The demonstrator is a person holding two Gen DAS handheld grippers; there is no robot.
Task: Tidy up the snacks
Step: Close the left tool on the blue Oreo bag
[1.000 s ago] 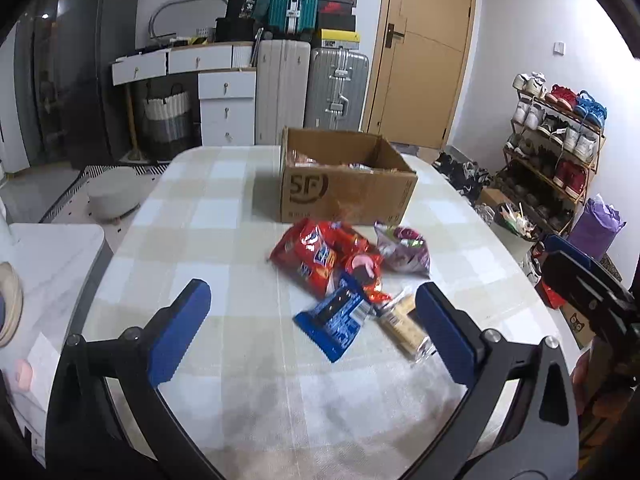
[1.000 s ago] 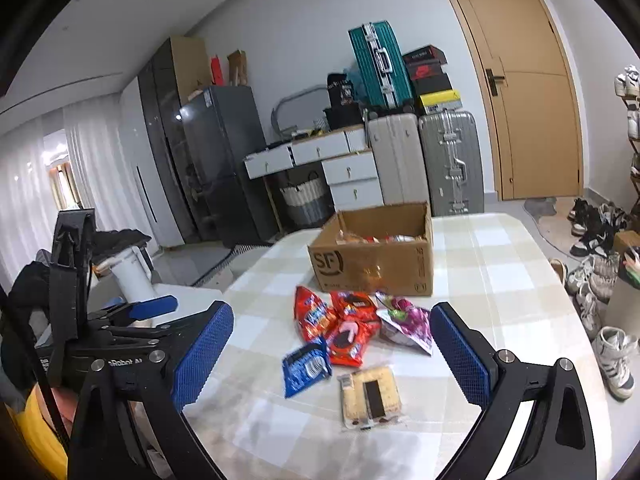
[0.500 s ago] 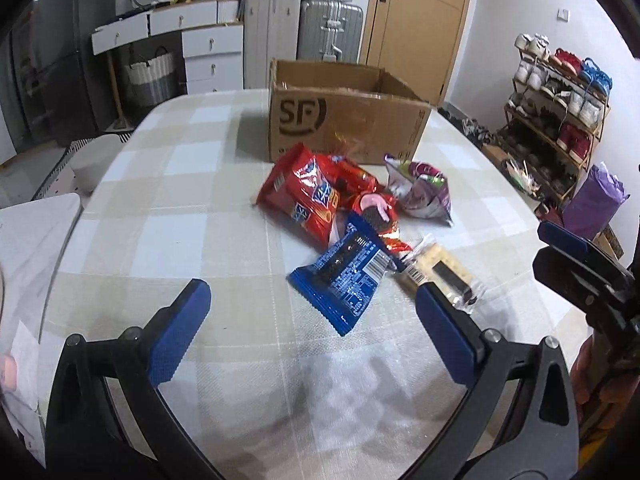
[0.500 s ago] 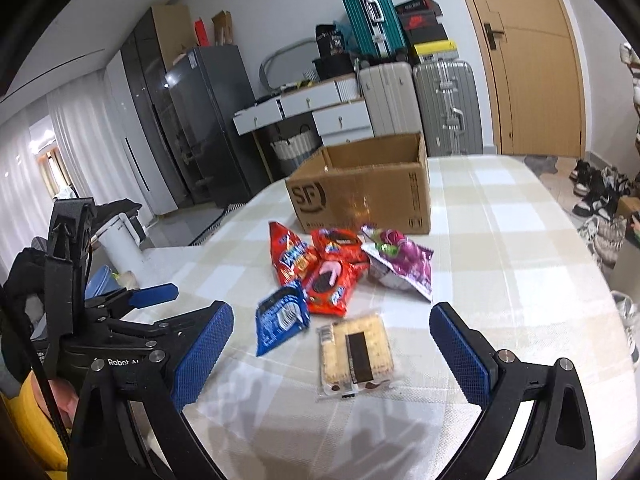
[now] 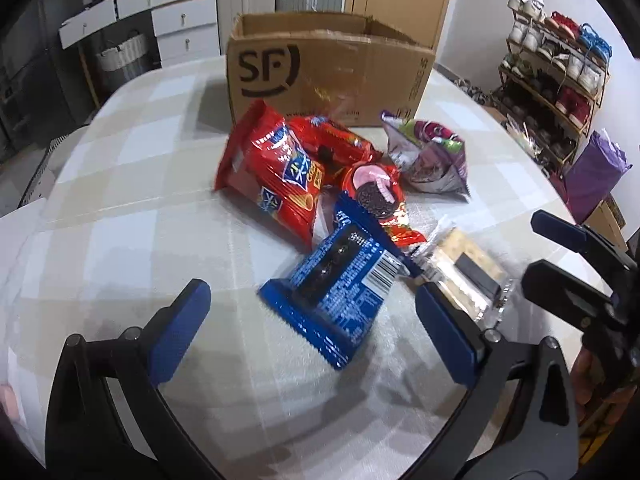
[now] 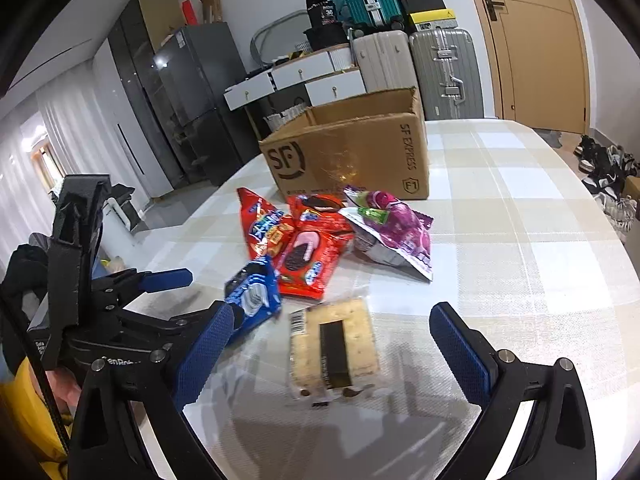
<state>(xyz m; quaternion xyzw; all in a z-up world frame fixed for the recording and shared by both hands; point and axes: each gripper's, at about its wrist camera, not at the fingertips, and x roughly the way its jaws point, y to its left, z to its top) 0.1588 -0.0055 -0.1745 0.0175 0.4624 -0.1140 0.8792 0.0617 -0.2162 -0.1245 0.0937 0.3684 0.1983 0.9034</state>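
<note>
Your left gripper (image 5: pixel 314 332) hangs low over the checked table (image 5: pixel 132 236), fingers spread wide and holding nothing; the blue pack (image 5: pixel 338 294) lies flat between its blue pads (image 5: pixel 176 334). Your right gripper (image 6: pixel 338 354) is likewise wide open and empty, framing the clear-wrapped cracker sandwich (image 6: pixel 336 350) (dark filling strip down its middle), which rests on the table just right of the blue pack. Beyond these, a loose heap: a large red bag (image 5: pixel 274 176) leaning over a red cookie pack (image 5: pixel 374 196), with a second red pack (image 5: pixel 334 142) behind and a purple pouch (image 5: pixel 428 156) to the right, apart from the heap. The open cardboard box (image 5: pixel 328 76) marked SF stands upright just behind the snacks. Its inside cannot be seen from either wrist view.
</note>
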